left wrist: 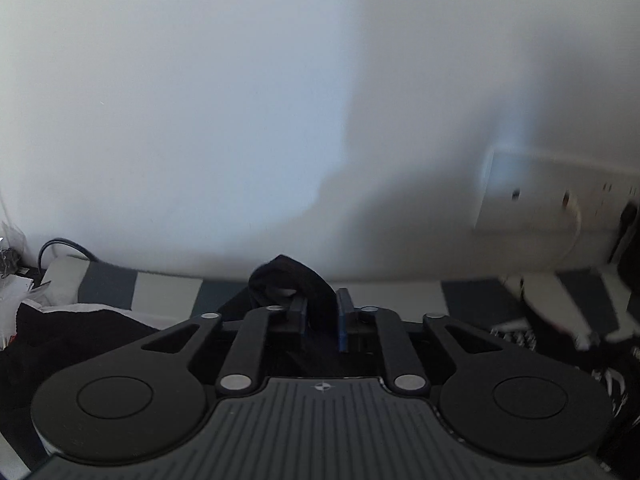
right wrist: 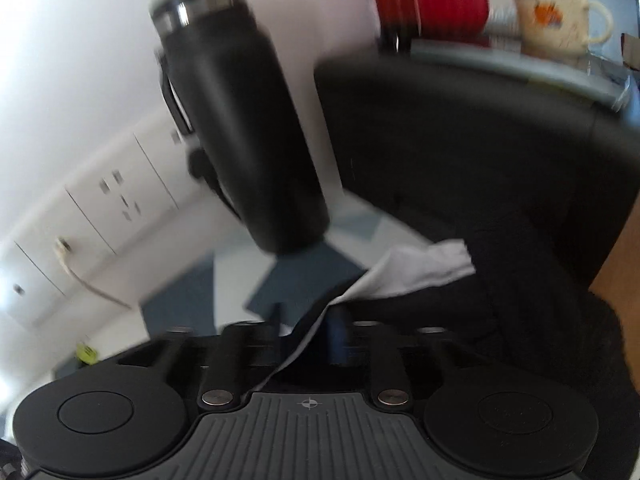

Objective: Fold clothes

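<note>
Left tongs (left wrist: 322, 308) point down toward a striped grey and white cover (left wrist: 168, 292), with a bare pale wall (left wrist: 200, 100) filling the view beyond. Their jaws stand partly apart. A fold of the black garment (left wrist: 292, 276) rises between them and humps up just past the tips at twelve o'clock. The cloth looks loose there rather than pinched, so the hold seems to be let go.

More black cloth lies on the cover at eight to nine o'clock from these tongs. A black and white printed piece (left wrist: 520, 336), blurred, lies at three o'clock.

Right tongs (right wrist: 308, 328) also stand partly apart, not clamped. A thin edge of the garment, black with white beside it, runs through their gap on a slant from six o'clock up toward one o'clock. From there the cloth widens into a white patch (right wrist: 420, 268) and a large black mass (right wrist: 520, 320) at two to three o'clock. The garment's long run, as seen from the right tongs, therefore lies up and to the right.

A black flask (right wrist: 240, 128) stands just past the right tongs at eleven o'clock. A dark bulky shape (right wrist: 460, 140), perhaps a chair back, rises behind the cloth at one o'clock. White wall sockets (right wrist: 120, 200) show at ten o'clock.

Both tongs have cloth inside their jaws, so neither hand is nearer than the other. Judging from this, the fold is being laid down. Each pair would need to draw straight back along its own line so as not to drag the cloth.
</note>
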The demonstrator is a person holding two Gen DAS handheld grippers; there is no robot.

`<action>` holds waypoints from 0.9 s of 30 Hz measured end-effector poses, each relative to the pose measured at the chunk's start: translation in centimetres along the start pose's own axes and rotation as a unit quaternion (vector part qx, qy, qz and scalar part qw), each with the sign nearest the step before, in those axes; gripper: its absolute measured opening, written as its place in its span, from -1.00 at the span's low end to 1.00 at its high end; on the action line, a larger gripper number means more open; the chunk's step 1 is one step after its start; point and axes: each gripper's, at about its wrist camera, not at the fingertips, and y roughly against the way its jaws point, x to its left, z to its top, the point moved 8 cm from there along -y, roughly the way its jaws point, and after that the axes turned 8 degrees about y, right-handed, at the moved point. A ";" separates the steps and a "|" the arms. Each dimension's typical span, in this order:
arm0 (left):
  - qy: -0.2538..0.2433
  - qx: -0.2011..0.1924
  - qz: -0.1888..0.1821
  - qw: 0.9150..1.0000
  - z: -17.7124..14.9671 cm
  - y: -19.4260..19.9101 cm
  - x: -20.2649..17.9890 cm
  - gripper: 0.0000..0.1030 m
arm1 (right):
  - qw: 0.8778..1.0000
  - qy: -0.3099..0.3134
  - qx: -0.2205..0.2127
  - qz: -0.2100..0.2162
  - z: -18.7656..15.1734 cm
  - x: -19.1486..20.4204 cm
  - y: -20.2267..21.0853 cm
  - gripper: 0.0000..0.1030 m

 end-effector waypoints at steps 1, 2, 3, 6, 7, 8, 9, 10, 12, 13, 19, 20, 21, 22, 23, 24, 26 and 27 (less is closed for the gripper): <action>-0.008 0.016 0.004 1.000 -0.7 -0.5 0.0 -0.11 | 1.000 -0.008 0.008 -0.004 -0.4 0.0 -0.4 0.21; -0.009 0.027 0.004 1.000 -1.2 -0.7 0.3 -0.04 | 1.000 -0.026 0.016 -0.007 -0.7 0.0 -0.4 0.41; -0.005 0.031 -0.001 0.999 -1.4 -0.4 0.6 -0.02 | 0.998 -0.047 0.030 -0.001 -1.1 0.0 -0.3 0.45; 0.018 0.032 -0.015 0.999 -1.9 1.7 1.2 0.27 | 0.994 -0.084 0.044 0.045 -2.0 0.6 2.3 0.55; 0.025 0.030 -0.020 0.999 -2.0 2.6 1.5 0.33 | 0.993 -0.088 0.044 0.059 -2.2 0.9 3.4 0.67; 0.029 0.029 -0.027 0.999 -2.2 3.7 1.8 0.41 | 0.993 -0.084 0.037 0.076 -2.5 1.3 4.9 0.74; 0.032 0.029 -0.031 0.999 -2.6 4.8 2.1 0.44 | 0.993 -0.074 0.030 0.089 -3.0 1.8 6.4 0.76; 0.038 0.030 -0.032 0.998 -3.0 5.8 2.6 0.53 | 0.992 -0.065 0.031 0.104 -3.7 2.1 7.7 0.81; 0.054 0.036 -0.028 0.998 -3.9 7.6 3.5 0.72 | 0.992 -0.038 0.033 0.117 -5.6 2.7 10.1 0.83; 0.067 0.038 -0.027 0.997 -4.5 8.4 4.1 0.75 | 0.993 -0.019 0.035 0.115 -6.7 3.0 11.2 0.83; 0.125 0.070 0.033 0.989 -9.4 10.9 8.4 0.84 | 0.990 0.101 0.058 0.074 -13.2 4.0 13.5 0.89; 0.141 0.082 0.052 0.985 -10.4 10.6 9.4 0.84 | 0.989 0.099 0.079 0.074 -14.4 3.9 13.3 0.84; 0.161 0.091 0.070 0.980 -11.3 10.5 10.3 0.84 | 0.990 0.075 0.096 0.067 -15.4 3.5 13.3 0.80; 0.185 0.094 0.084 0.975 -12.0 10.4 11.3 0.84 | 0.992 0.058 0.102 0.053 -16.0 3.1 13.5 0.74; 0.211 0.096 0.093 0.968 -12.6 10.4 12.3 0.84 | 0.993 0.051 0.102 0.045 -16.5 3.0 13.8 0.74; 0.235 0.099 0.099 0.962 -13.1 10.4 13.1 0.84 | 0.993 0.044 0.101 0.037 -17.0 2.8 14.1 0.74; 0.266 0.099 0.094 0.954 -13.6 10.4 14.2 0.84 | 0.992 0.043 0.113 0.045 -17.7 3.1 13.7 0.77; 0.272 0.100 0.092 0.952 -13.8 10.4 14.6 0.84 | 0.991 0.045 0.121 0.046 -18.1 3.3 13.5 0.77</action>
